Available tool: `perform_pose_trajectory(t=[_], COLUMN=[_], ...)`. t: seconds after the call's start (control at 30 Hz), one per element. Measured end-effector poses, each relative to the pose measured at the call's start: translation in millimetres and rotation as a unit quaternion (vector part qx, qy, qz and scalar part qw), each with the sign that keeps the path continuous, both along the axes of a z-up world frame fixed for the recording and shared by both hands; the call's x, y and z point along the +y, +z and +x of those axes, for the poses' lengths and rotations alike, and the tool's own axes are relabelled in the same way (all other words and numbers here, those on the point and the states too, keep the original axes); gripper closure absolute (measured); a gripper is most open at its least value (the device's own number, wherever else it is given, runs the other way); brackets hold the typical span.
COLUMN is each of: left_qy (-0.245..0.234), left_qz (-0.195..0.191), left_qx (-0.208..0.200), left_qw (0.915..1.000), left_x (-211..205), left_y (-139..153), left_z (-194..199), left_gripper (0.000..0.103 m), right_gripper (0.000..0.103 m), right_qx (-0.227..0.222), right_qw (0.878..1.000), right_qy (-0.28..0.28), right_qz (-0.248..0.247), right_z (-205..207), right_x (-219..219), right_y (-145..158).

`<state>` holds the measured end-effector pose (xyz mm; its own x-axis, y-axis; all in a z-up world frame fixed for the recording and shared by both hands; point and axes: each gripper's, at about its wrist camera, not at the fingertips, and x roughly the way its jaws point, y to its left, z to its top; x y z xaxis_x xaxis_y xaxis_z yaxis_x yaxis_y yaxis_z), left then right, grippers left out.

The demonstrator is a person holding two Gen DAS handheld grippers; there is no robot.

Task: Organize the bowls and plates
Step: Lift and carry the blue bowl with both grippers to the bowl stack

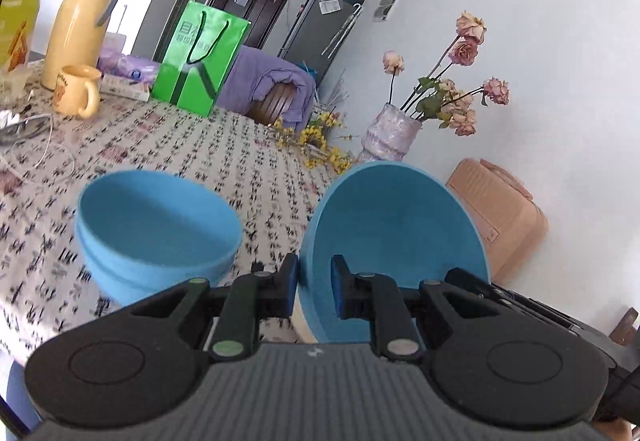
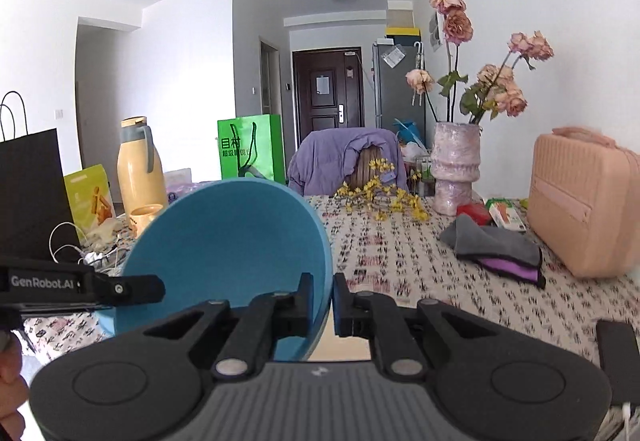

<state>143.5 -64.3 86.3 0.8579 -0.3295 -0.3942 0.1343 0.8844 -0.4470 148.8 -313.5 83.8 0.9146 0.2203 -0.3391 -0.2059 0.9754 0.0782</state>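
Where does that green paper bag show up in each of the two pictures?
Left wrist view: green paper bag stands upper left of centre, on the table's far side.
Right wrist view: green paper bag sits mid-frame, left of centre, above the blue bowl.
Shared landmark: yellow thermos.

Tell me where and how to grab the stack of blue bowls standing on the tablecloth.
Grip the stacked blue bowls by the near rim, one finger inside and one outside, coming from the camera side and slightly above. They stand upright with the mouth open upward, and the wall is thin; each gripper here already holds a bowl that way.
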Motion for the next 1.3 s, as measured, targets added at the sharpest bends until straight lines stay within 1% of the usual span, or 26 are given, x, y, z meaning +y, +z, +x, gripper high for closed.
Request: perform_pose_trajectory(t=[0.1, 0.17, 0.37, 0.5, 0.63, 0.73, 0.93, 1.03, 1.23, 1.3], left_qy=[-0.002, -0.005, -0.001, 0.002, 0.011, 0.027, 0.07, 0.089, 0.105, 0.106], left_qz=[0.003, 0.001, 0.003, -0.002, -0.011, -0.013, -0.033, -0.029, -0.029, -0.039], left_qx=[-0.002, -0.004, -0.012, -0.006, -0.022, -0.033, -0.025, -0.023, -0.012, -0.002], left_qw=[1.0, 1.0, 0.9999, 1.0, 0.9996, 0.999, 0.9967, 0.9953, 0.994, 0.9936], left_x=[4, 6, 10, 15, 28, 42, 83, 101, 124, 129], left_y=[-12, -14, -14, -14, -5, 3, 10, 12, 9, 5], left_z=[-12, -14, -13, -8, -4, 1, 17, 24, 35, 39], left_gripper=[0.087, 0.087, 0.087, 0.087, 0.087, 0.087, 0.087, 0.087, 0.086, 0.085], right_gripper=[0.093, 0.093, 0.093, 0.093, 0.093, 0.093, 0.093, 0.092, 0.089, 0.088], right_qx=[0.001, 0.001, 0.015, 0.02, 0.018, 0.01, 0.023, 0.039, 0.069, 0.078], right_qw=[1.0, 1.0, 1.0, 1.0, 1.0, 1.0, 0.997, 0.995, 0.991, 0.99], right_qy=[-0.007, -0.006, -0.006, -0.003, 0.006, 0.021, 0.062, 0.083, 0.109, 0.114], right_qz=[0.002, -0.004, -0.005, -0.004, 0.008, 0.015, 0.034, 0.04, 0.03, 0.025], right_z=[-14, -17, -12, -7, 1, 13, 52, 71, 95, 100], right_x=[6, 8, 13, 18, 23, 32, 65, 84, 115, 122], right_y=[-10, -13, -15, -16, -9, 1, 9, 7, -4, -9])
